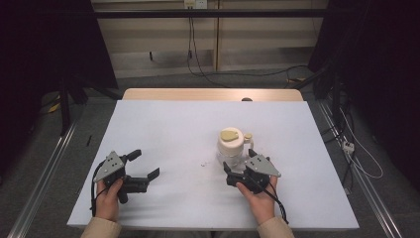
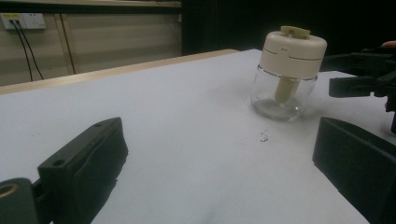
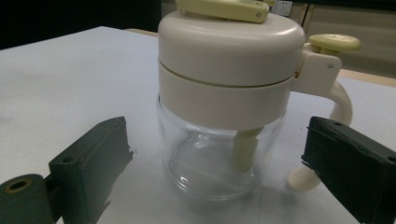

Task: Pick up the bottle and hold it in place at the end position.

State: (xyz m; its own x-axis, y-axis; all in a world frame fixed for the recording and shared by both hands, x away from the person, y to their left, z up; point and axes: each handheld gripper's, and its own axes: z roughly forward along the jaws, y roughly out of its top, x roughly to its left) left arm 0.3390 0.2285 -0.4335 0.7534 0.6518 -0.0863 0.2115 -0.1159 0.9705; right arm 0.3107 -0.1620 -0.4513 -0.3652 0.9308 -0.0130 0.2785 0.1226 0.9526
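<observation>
A clear glass jar with a cream lid, yellow-green cap and cream handle stands upright on the white table sheet, right of centre. My right gripper is open just in front of it. In the right gripper view the jar sits between the two wide-apart jaws without touching them. My left gripper rests open at the front left, empty, pointing toward the jar, which stands well beyond its jaws.
A small speck lies on the sheet left of the jar. The wooden table edge runs along the back. Cables hang at the far wall, and metal rails flank the table.
</observation>
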